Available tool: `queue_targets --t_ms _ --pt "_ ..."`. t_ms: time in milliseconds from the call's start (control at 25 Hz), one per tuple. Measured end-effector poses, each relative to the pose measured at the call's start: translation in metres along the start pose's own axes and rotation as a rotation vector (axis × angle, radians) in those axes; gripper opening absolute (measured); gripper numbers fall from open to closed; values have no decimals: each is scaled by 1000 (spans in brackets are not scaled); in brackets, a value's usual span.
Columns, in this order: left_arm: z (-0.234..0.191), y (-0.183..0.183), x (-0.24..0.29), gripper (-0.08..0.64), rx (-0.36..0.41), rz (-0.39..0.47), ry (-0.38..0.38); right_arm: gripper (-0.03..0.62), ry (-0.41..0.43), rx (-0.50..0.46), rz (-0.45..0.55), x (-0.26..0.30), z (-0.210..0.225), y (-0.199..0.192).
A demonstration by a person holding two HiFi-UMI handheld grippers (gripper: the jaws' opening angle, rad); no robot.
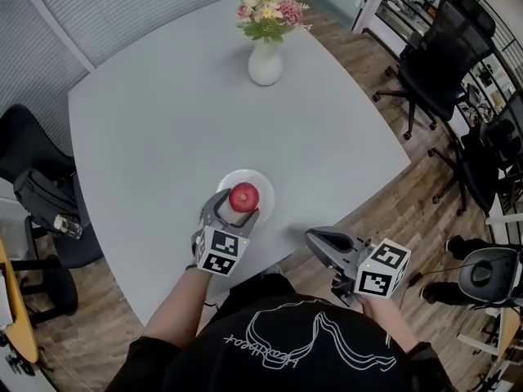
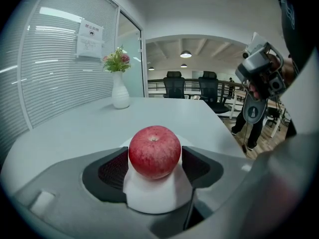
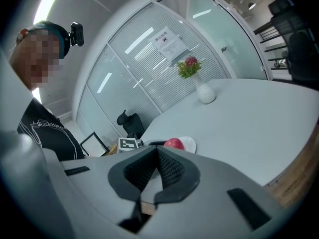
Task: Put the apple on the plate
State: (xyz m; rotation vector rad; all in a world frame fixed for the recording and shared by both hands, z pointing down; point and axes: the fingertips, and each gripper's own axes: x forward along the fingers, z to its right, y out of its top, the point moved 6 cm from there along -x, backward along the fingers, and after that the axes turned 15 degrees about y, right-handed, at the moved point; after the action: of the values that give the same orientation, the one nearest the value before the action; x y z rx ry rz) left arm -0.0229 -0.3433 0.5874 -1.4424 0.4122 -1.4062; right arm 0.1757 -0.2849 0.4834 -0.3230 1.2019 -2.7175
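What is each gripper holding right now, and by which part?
The left gripper holds the apple by its two sides, over the plate. The right gripper holds nothing; its jaws are together.

Red apple (image 1: 243,196) upright over white plate (image 1: 248,175)

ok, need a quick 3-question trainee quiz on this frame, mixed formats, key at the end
1. True or false: the right gripper has its jaws together with nothing between them.
2. What stands between the jaws of the left gripper? A) vase B) apple C) nothing
3. Fill in: right under the apple lies a white ____.

Key: 1 true; 2 B; 3 plate.
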Motion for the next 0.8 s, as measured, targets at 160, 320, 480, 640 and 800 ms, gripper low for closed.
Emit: queue_targets --t_ms 160,320,480,640,800 --pt "1 3 -3 343 -4 36 1 9 2 2 -12 0 0 -4" --pt "-1 6 -11 348 -39 50 12 9 35 -29 -11 -1 -6 -4" --pt "-10 13 -32 347 -123 47 23 9 51 -67 2 -4 -13 2" --pt "-14 24 -61 345 -199 48 41 9 90 -115 4 -7 -21 13" --pt "-19 42 -95 341 -328 56 11 9 130 -163 -1 -2 -31 24"
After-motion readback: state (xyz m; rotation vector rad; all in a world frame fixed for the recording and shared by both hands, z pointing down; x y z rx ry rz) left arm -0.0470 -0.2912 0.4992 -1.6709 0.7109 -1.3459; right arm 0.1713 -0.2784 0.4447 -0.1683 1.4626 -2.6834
